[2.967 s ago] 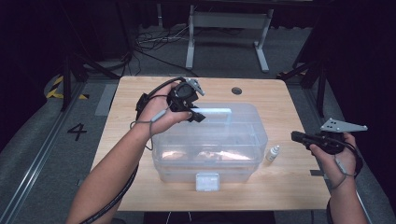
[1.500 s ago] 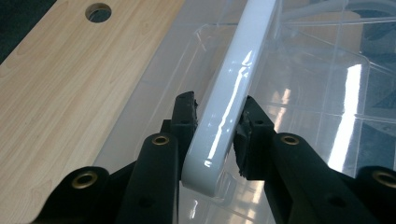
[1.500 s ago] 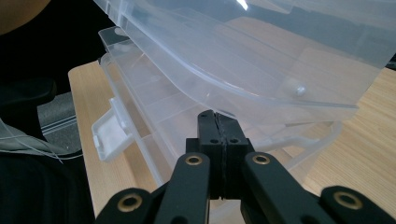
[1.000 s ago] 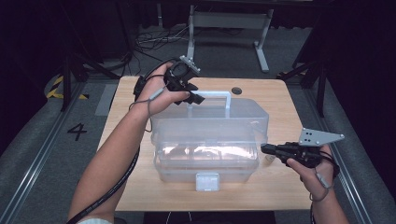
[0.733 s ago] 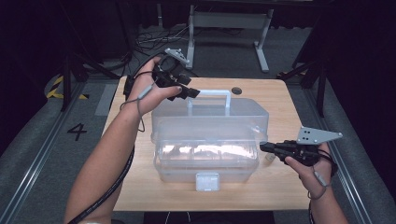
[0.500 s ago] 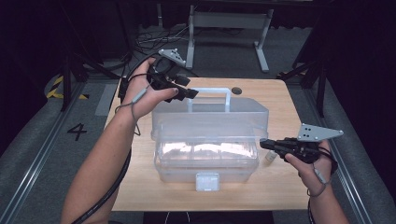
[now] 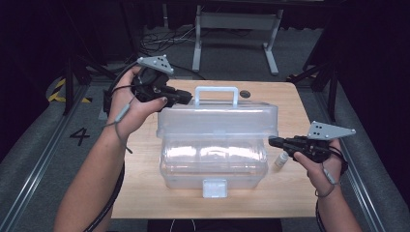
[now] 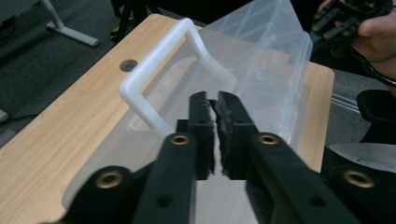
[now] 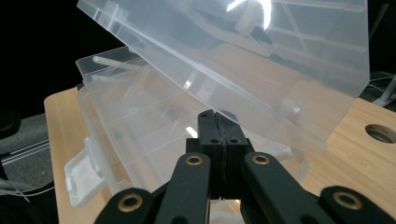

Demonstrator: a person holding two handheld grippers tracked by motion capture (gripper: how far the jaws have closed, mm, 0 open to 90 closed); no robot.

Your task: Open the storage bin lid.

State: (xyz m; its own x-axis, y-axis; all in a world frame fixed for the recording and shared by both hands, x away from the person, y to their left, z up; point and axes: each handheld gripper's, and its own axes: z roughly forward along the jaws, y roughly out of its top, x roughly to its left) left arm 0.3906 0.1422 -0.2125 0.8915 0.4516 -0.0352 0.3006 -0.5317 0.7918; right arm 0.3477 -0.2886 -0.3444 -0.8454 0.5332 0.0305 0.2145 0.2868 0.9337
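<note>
the left gripper (image 7: 186,96) is closing empty, off the clear plastic box's hinged lid (image 7: 217,118), now standing raised; the right gripper (image 7: 271,141), clenched, is bracing the box.

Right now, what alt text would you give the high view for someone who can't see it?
A clear plastic box sits on a wooden table with its lid propped open and a white handle on top. The left gripper, jaws shut, is at the lid's far left corner; the right gripper, also shut, is beside the box above a small white bottle.
</note>
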